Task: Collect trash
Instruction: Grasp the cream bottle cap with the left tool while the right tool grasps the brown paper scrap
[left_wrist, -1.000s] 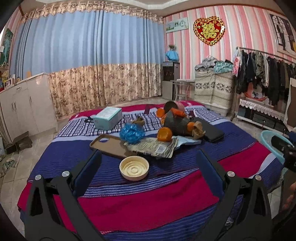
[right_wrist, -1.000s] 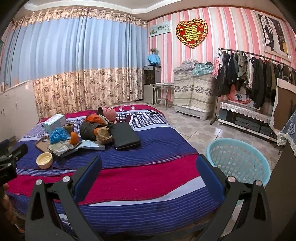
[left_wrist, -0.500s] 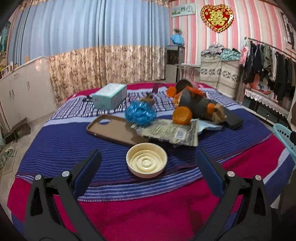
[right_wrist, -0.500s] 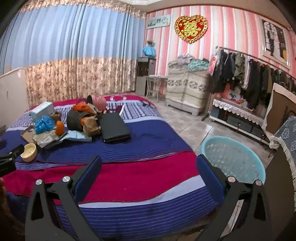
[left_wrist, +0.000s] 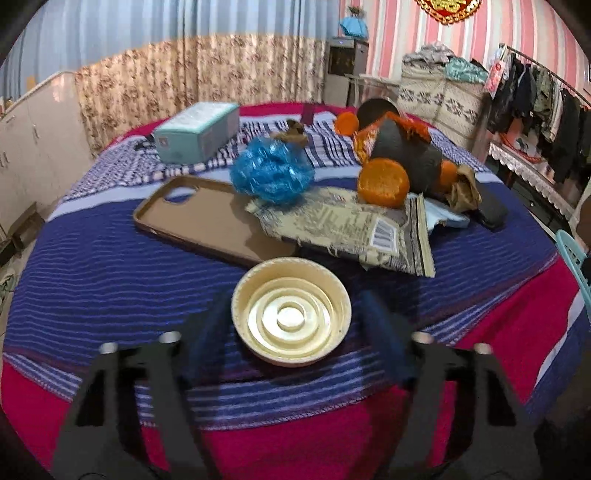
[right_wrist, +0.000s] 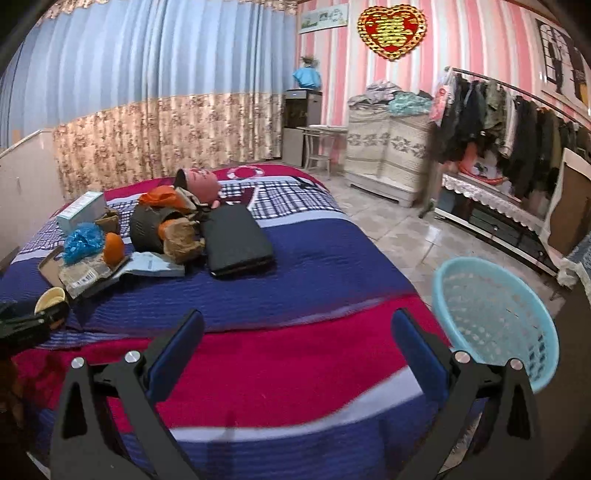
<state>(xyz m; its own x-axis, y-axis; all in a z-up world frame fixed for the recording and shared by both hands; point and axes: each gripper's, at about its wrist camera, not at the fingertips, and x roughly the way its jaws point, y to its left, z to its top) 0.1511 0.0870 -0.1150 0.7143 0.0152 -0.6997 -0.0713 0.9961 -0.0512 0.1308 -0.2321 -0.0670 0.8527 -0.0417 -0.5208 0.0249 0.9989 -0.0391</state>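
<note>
Cream lid (left_wrist: 291, 317) (ridged inside) lies upturned, seemingly between blurred jaws.

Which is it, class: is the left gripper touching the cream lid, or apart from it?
Cannot tell. In the left wrist view the left gripper has its fingers either side of the cream lid, but motion blur hides any gap.

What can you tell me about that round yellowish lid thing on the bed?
The cream lid is round and looks like glossy plastic, lying open side up so its raised rings and middle bump show. It rests flat on the striped blanket, just in front of the brown phone case. The left gripper has a finger on each side of it, blurred, and contact cannot be told.
</note>
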